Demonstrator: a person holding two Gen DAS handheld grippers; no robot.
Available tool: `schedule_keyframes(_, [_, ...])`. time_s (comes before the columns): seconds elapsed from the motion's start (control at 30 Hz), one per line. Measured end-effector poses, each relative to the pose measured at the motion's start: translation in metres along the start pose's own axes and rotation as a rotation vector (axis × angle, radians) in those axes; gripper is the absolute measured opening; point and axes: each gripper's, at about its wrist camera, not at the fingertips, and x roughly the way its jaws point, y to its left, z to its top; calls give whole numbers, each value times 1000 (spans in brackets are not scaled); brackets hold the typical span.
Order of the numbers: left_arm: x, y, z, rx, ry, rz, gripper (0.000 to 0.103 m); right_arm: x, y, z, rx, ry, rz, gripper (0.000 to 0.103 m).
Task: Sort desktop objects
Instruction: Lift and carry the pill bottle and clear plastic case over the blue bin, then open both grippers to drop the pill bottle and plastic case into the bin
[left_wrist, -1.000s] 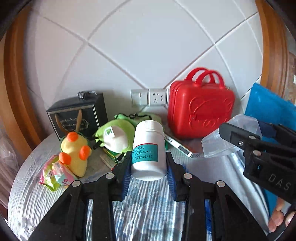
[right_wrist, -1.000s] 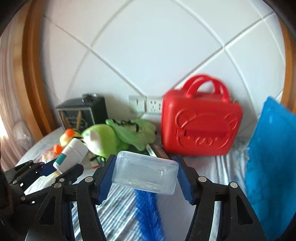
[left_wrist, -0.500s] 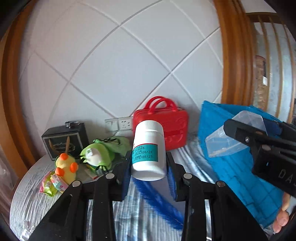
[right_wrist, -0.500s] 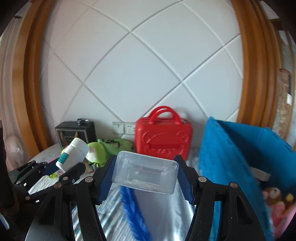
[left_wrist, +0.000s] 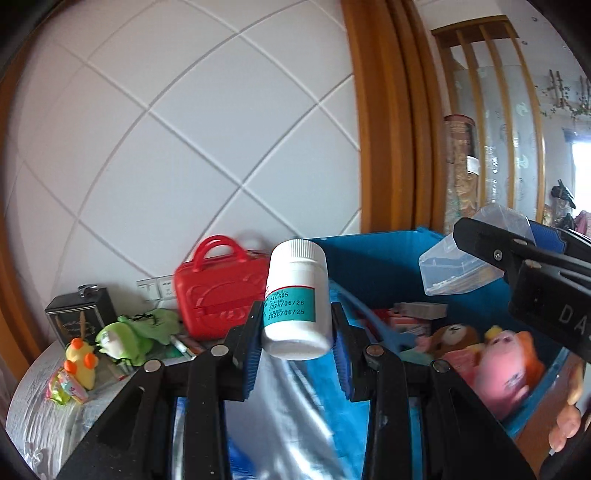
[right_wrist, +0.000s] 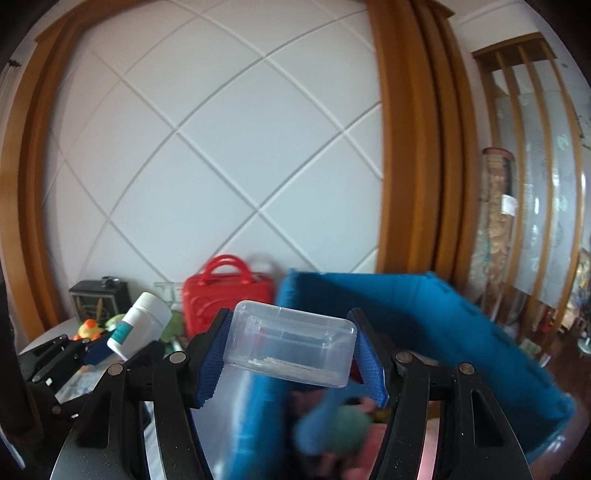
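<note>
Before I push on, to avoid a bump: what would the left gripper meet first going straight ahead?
Probably the blue bin: its far wall rises right behind the bottle that the left gripper holds. Depth is unclear in this view; the near rim may come first.

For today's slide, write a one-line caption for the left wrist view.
Left tool grips a white pill bottle beside the blue bin of soft toys.

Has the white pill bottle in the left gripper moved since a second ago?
Yes. The white pill bottle, clamped in the left gripper, has swung right: from left of the red case to in front of the blue bin.
</note>
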Motion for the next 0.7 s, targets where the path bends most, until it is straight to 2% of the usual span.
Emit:
schedule_keyframes(0.13, [8,-66,6,9,36,-26,34,-3,-59,-5,13,9,-60,62])
schedule_keyframes(0.27, [24,-111,5,33,88,-34,34,10,-111,-15,39,57,-91,62])
schedule_keyframes(0.4, [35,-142,3,50,125,-29,34,17,-149,-25,59,94,-95,62])
schedule_keyframes(0.6, [47,-162,-3,53,160,-4,34,31,-172,-46,53,158,-80,63])
schedule_keyframes(0.63, [47,-164,-4,52,168,1,35,30,-178,-49,56,161,-78,67])
schedule_keyframes(0.67, [48,-164,-4,52,170,6,43,31,-181,-51,61,164,-75,71])
schedule_keyframes(0.7, [46,-163,-4,53,167,14,50,31,-184,-52,67,163,-73,82])
